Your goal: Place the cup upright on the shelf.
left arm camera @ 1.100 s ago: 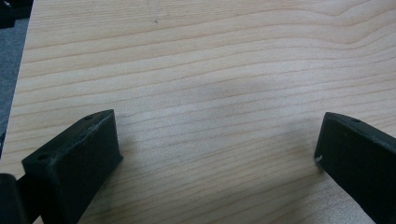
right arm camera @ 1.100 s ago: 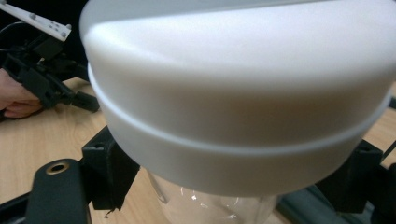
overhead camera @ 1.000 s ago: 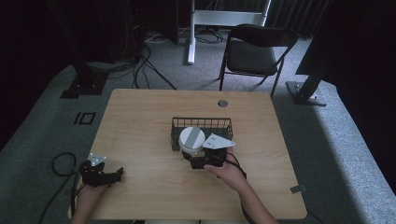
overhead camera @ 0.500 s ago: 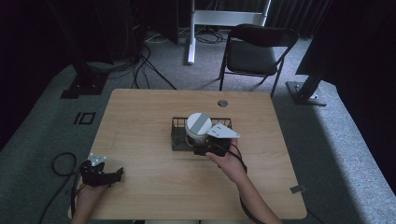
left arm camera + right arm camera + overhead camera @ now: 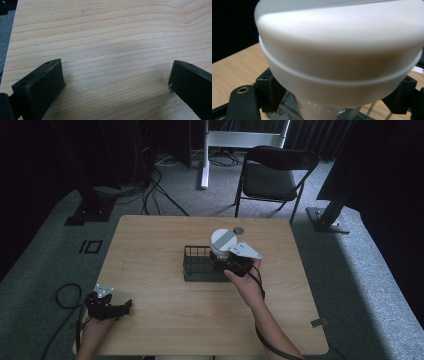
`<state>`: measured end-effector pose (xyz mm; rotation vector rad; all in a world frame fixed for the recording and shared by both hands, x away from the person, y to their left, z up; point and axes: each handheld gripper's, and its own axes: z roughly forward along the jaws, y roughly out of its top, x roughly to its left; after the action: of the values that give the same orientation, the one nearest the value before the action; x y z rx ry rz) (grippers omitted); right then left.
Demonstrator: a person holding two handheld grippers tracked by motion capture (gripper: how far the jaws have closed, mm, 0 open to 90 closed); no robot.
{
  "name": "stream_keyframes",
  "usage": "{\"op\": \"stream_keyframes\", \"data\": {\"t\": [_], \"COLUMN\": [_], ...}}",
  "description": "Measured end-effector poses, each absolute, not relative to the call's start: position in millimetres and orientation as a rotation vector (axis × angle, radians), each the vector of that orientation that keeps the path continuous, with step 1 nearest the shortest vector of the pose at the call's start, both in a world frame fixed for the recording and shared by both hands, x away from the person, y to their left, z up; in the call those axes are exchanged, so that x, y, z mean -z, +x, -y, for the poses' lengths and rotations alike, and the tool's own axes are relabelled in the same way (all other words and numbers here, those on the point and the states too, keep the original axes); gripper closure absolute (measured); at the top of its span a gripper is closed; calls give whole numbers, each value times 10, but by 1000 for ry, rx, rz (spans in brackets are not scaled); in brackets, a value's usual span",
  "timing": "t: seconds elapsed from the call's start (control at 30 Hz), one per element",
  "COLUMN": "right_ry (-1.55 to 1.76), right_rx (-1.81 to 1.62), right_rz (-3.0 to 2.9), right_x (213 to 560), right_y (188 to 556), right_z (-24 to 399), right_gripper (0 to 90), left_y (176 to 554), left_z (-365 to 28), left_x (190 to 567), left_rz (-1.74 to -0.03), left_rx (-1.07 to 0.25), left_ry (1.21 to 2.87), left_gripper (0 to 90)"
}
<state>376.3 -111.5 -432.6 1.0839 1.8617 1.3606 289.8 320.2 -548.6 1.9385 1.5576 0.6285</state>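
Lifted higher since before, white-lidded jar [image 5: 223, 241] pinched in my right gripper [image 5: 231, 263] above wire basket [image 5: 196, 265], left gripper [image 5: 111, 309] spread over table [image 5: 150, 240].

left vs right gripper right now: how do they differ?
The left gripper rests low at the near left edge of the table; the right gripper is raised over the black wire basket. The left gripper's jaws stand wide apart with bare wood between them; the right gripper's jaws clamp a clear jar with a white lid. Both are black, hand-held, with a grey plate on top.
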Motion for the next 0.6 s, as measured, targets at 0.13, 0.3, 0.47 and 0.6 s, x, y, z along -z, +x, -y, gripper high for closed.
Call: {"op": "stream_keyframes", "data": {"t": [0.13,0.3,0.47,0.6], "right_ry": [1138,1211,1264,1322], "right_rx": [-1323,-1247,-1162,-1094], "right_rz": [-1827,-1802,-1763,-1740], "right_x": [4347,4416,4508,4597], "right_y": [3807,3859,3920,3968], "right_z": [1122,1116,1108,1061], "right_gripper": [185,185,185,185], "left_y": [2898,2898,2898,2898], "left_z": [-3202,-3201,-3202,-3201], "left_x": [5486,5486,5486,5486], "left_rz": [-1558,-1558,-1557,-1558], "left_rx": [-629,-629,-629,-628], "left_ry": [1938,1937,1939,1937], "left_gripper": [1,2,2,1]}}
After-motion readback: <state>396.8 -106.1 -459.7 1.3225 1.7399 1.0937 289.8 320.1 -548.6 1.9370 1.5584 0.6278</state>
